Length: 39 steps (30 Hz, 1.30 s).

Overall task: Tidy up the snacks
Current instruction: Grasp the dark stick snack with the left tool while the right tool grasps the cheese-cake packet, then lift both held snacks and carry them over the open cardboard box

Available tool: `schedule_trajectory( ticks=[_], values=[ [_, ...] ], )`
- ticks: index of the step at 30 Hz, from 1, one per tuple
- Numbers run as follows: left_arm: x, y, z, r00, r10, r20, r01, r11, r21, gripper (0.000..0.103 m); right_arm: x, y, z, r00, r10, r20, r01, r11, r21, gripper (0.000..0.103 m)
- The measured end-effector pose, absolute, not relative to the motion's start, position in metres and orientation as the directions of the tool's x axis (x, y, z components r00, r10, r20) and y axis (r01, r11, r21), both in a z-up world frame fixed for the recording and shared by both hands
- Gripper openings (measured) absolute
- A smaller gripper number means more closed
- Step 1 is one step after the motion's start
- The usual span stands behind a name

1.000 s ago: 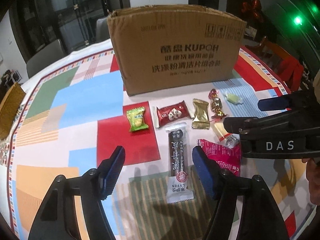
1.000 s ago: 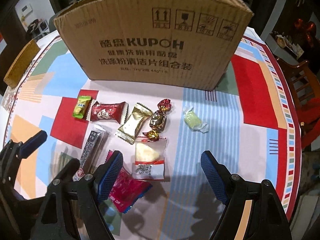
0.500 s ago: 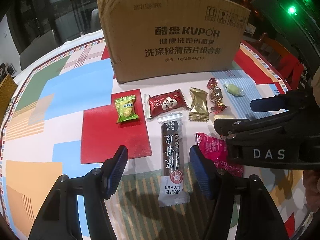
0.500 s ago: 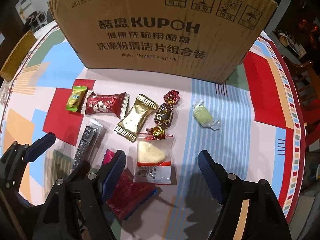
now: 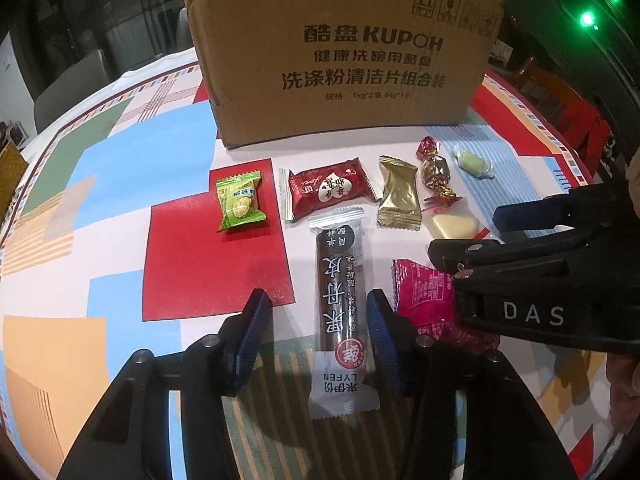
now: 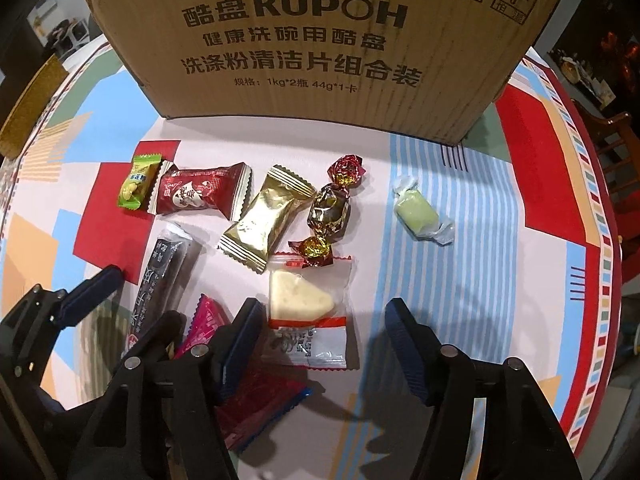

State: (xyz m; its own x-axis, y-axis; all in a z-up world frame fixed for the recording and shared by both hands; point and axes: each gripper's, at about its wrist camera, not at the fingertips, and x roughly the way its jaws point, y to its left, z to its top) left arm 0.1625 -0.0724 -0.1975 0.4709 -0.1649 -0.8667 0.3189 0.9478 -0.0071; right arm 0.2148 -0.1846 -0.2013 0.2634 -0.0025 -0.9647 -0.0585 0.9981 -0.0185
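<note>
My left tongs have just been closing and stand apart astride the long dark-brown fruit-leather bar in its clear-and-white wrapper, pads not yet pressing it. My right tongs, also just closing, stand apart over the clear packet with a pale wedge-shaped sweet; their left pad overlaps the crinkled magenta foil packet. Farther off on the patchwork-covered counter lie the other snacks, before the big brown cardboard box.

Matt corrugated cardboard box, glossy foil twist candy, shiny plastic gold packet, smooth printed tablecloth.
</note>
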Motion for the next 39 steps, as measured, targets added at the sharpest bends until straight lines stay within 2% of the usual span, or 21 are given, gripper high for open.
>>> schedule_trajectory(
  ticks=[5, 10, 11, 18, 39],
  values=[
    [0.161, -0.076, -0.197, 0.471, -0.173, -0.865, 0.33, 0.944, -0.009, 0.037, 0.217, -0.184, -0.203, 0.267, 0.008, -0.964, -0.068, 0.998, -0.01, 0.059],
    [0.159, -0.079, -0.196, 0.469, -0.179, -0.865, 0.341, 0.94, -0.009, 0.025, 0.217, -0.18, -0.201, 0.271, 0.019, -0.962, -0.092, 0.996, -0.006, 0.04],
    [0.159, -0.079, -0.196, 0.469, -0.18, -0.865, 0.344, 0.939, -0.009, 0.022, 0.218, -0.178, -0.2, 0.271, 0.021, -0.962, -0.092, 0.996, -0.005, 0.039],
    [0.159, -0.08, -0.194, 0.473, -0.174, -0.864, 0.348, 0.938, 0.001, 0.018, 0.22, -0.176, -0.196, 0.28, 0.033, -0.959, -0.082, 0.997, 0.011, 0.035],
    [0.156, -0.071, -0.162, 0.533, -0.169, -0.829, 0.321, 0.947, 0.014, 0.017, 0.189, -0.188, -0.16, 0.389, 0.038, -0.92, -0.044, 0.999, 0.023, 0.034]
  ],
)
